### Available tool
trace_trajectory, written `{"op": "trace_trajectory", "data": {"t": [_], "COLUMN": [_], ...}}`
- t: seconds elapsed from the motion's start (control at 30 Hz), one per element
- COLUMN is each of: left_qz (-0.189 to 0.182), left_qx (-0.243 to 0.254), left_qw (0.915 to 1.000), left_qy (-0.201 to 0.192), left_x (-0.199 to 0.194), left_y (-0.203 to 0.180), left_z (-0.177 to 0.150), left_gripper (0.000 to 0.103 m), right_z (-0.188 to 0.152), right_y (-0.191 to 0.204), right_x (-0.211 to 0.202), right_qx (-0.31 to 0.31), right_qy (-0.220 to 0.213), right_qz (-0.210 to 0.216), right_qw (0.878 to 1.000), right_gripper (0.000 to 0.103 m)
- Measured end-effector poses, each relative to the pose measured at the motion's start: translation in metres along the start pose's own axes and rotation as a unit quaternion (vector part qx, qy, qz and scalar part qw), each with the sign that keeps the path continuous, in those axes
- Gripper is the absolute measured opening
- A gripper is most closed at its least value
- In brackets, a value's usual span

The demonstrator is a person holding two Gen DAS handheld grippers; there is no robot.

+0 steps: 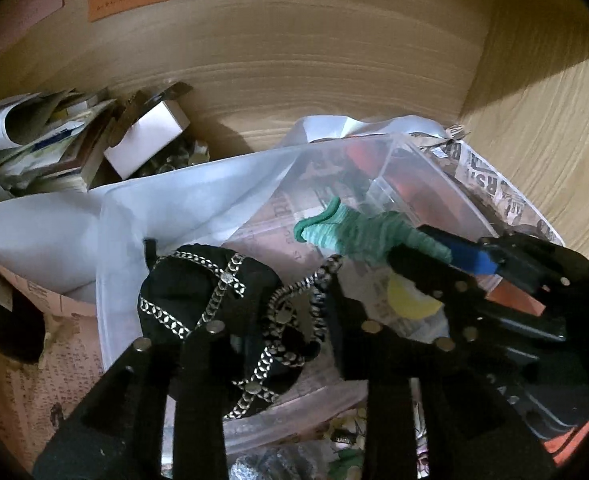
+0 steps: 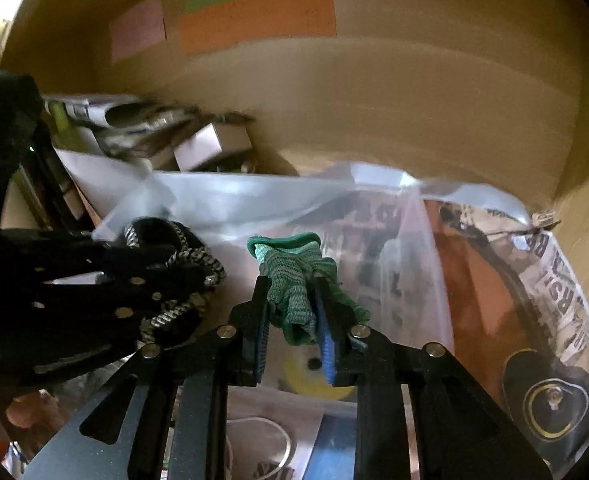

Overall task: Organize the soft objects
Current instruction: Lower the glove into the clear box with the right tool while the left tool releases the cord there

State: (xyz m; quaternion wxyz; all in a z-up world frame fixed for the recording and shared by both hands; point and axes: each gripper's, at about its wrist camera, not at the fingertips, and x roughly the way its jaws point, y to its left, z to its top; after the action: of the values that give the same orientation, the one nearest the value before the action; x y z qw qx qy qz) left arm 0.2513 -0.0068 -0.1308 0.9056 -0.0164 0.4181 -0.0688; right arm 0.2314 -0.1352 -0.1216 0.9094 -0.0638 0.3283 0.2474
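My right gripper is shut on a green knitted cloth, held above a clear plastic bin. The same cloth and the right gripper show in the left wrist view. My left gripper is shut on a black fabric piece with silver chain trim and a black-and-white cord, at the bin's left rim. In the right wrist view the left gripper holds that cord to the left of the green cloth.
A wooden cabinet wall stands behind, with orange and pink paper notes. Papers and a small white box lie at the back left. A printed newspaper-pattern bag lies at the right. A yellow round object lies in the bin.
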Motion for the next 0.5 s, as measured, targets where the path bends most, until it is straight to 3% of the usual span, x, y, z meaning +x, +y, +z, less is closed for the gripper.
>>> {"op": "trace_trajectory", "data": {"t": [0.07, 0.2, 0.37, 0.5], "left_qz": [0.0, -0.005, -0.001, -0.001], "left_qx": [0.001, -0.003, -0.003, 0.002], "left_qw": [1.0, 0.9999, 0.9992, 0.9978], "left_qy": [-0.003, -0.01, -0.04, -0.066], "left_x": [-0.001, -0.01, -0.036, -0.058], "left_y": [0.0, 0.003, 0.003, 0.001], "left_z": [-0.001, -0.001, -0.002, -0.002], "left_gripper": [0.037, 0.04, 0.061, 0.069], "right_z": [-0.001, 0.0, 0.007, 0.01], "right_y": [0.001, 0.001, -0.001, 0.0], "right_x": [0.002, -0.004, -0.027, -0.053], "right_qx": [-0.005, -0.007, -0.004, -0.008], "right_qy": [0.006, -0.003, -0.042, -0.078], "right_qz": [-0.004, -0.013, -0.015, -0.021], "right_qw": [1.0, 1.0, 0.999, 0.997], "right_gripper": [0.024, 0.039, 0.055, 0.068]}}
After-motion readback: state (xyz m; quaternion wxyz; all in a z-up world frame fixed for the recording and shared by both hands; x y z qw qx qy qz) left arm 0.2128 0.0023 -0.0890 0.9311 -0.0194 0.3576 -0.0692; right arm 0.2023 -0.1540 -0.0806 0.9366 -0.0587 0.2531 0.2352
